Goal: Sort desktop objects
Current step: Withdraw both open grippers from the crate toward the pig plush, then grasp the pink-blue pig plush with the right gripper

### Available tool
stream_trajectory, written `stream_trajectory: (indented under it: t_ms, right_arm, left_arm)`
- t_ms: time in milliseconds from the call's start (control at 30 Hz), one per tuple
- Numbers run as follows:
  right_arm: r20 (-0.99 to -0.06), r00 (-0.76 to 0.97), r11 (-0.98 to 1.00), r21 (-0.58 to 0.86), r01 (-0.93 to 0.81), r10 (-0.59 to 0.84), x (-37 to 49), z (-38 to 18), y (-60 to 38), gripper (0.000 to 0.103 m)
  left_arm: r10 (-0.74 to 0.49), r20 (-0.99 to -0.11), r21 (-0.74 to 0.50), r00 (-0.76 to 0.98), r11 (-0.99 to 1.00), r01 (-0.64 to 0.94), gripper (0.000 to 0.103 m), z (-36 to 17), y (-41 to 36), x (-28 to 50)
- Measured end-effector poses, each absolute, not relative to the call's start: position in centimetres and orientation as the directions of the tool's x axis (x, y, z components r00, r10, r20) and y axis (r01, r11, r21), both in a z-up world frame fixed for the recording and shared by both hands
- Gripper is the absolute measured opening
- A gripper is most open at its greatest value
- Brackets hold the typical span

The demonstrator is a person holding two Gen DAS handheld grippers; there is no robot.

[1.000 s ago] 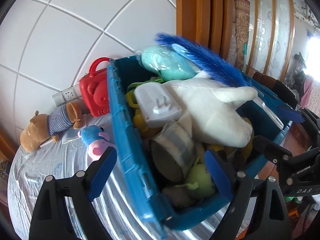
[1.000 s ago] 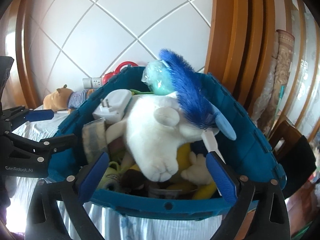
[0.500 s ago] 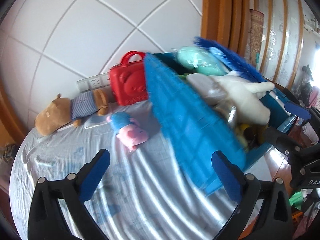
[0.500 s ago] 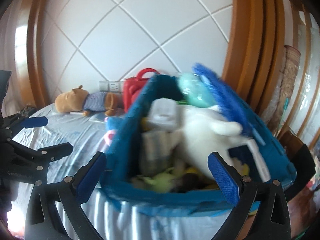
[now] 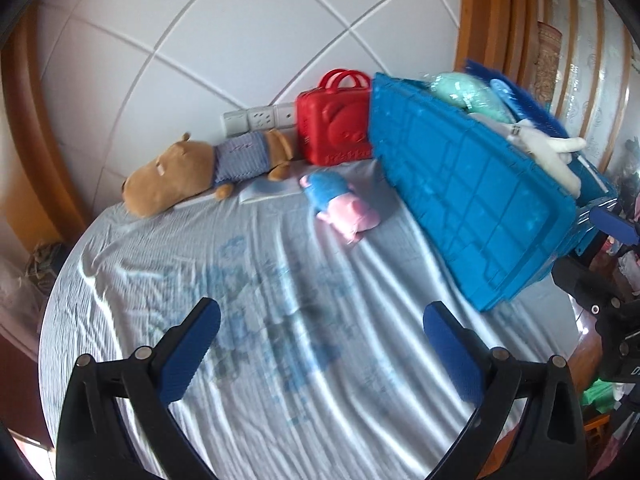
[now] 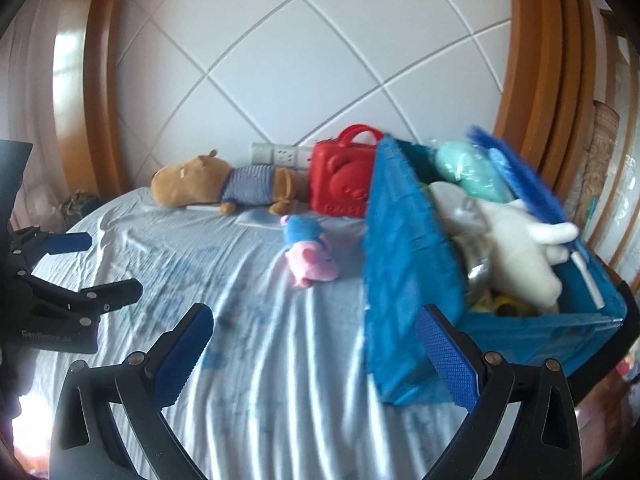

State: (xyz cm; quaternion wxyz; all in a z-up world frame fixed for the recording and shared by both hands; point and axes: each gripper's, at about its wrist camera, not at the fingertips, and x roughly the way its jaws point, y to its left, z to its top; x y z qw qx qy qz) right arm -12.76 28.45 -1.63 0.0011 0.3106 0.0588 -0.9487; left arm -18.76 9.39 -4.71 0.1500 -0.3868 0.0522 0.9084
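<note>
At two o'clock from my left gripper (image 5: 322,344) sits the blue crate (image 5: 472,200), piled with toys; a pink-and-blue plush (image 5: 340,210) lies at twelve. Both left and right gripper (image 6: 314,346) gape wide, holding nothing.

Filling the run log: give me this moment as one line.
left tongs: open, empty | right tongs: open, empty | blue bin: full | pink-blue plush: loose on sheet

Blue crate (image 5: 472,200): ribbed moulded plastic, slight sheen; red case (image 5: 334,120): glossy embossed plastic; brown plush (image 5: 192,172), pink-and-blue plush (image 5: 340,208) and white plush (image 6: 516,248): soft matt fabric; sheet (image 5: 280,320): wrinkled striped cloth, faint sheen; fingers (image 6: 444,356): blue pads, knurled texture; wall (image 6: 320,40): smooth glossy tile.
</note>
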Motion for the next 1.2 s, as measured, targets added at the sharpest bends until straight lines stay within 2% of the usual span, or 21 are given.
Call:
stream_trajectory:
  t_ms: [267,600,667,733,833,900,933,967,1100,1167,1200]
  right_arm:
    - [-0.638,-0.770,-0.993,-0.094,0.076,0.001,-14.9,-3.6,26.3,0.103]
    - [-0.710,-0.699,-0.986,-0.045,0.158,-0.080,-22.1,-7.3,27.2,0.103]
    - [-0.725,-0.681,-0.983,-0.032,0.179,-0.101,-24.4,-8.3,27.7,0.103]
    - [-0.736,-0.665,-0.980,-0.011,0.196,-0.125,-26.3,-9.4,28.2,0.103]
    - [-0.755,-0.642,-0.977,-0.004,0.212,-0.136,-29.6,-11.7,28.5,0.102]
    - [-0.774,-0.620,-0.980,0.005,0.200,-0.130,-31.8,-13.4,28.7,0.093]
    - [-0.784,-0.605,-0.980,0.018,0.197,-0.136,-32.8,-14.2,28.8,0.082]
    - [-0.794,-0.592,-0.980,0.025,0.196,-0.138,-33.8,-15.0,28.8,0.077]
    - [-0.811,-0.573,-0.986,0.022,0.168,-0.115,-37.2,-17.5,29.3,0.072]
    - [-0.813,-0.572,-0.989,0.025,0.147,-0.105,-38.8,-18.4,29.7,0.059]
    - [-0.812,-0.575,-0.991,0.028,0.135,-0.101,-39.6,-18.9,30.0,0.057]
  left_arm:
    - [0.204,-0.735,-0.041,-0.647,-0.965,-0.258,0.103,-6.3,6.7,-20.4]
    - [0.168,-0.789,-0.089,-0.591,-0.983,-0.161,0.103,-9.4,7.3,-27.0]
    - [0.159,-0.799,-0.089,-0.580,-0.985,-0.147,0.099,-10.1,8.0,-28.8]
    - [0.145,-0.809,-0.081,-0.570,-0.987,-0.136,0.090,-10.8,8.8,-30.6]
    - [0.126,-0.822,-0.067,-0.556,-0.990,-0.124,0.086,-12.2,9.5,-33.4]
    - [0.119,-0.833,-0.058,-0.541,-0.990,-0.127,0.086,-13.1,9.9,-35.0]
    - [0.118,-0.838,-0.054,-0.533,-0.989,-0.134,0.086,-13.7,10.2,-35.9]
    - [0.121,-0.843,-0.052,-0.525,-0.988,-0.143,0.086,-14.2,10.5,-36.9]
    - [0.135,-0.856,-0.034,-0.499,-0.978,-0.206,0.086,-16.7,12.2,-41.2]
    - [0.148,-0.862,-0.026,-0.484,-0.968,-0.248,0.086,-18.0,13.4,-43.6]
    - [0.158,-0.863,-0.024,-0.481,-0.962,-0.273,0.086,-18.6,14.0,-44.9]
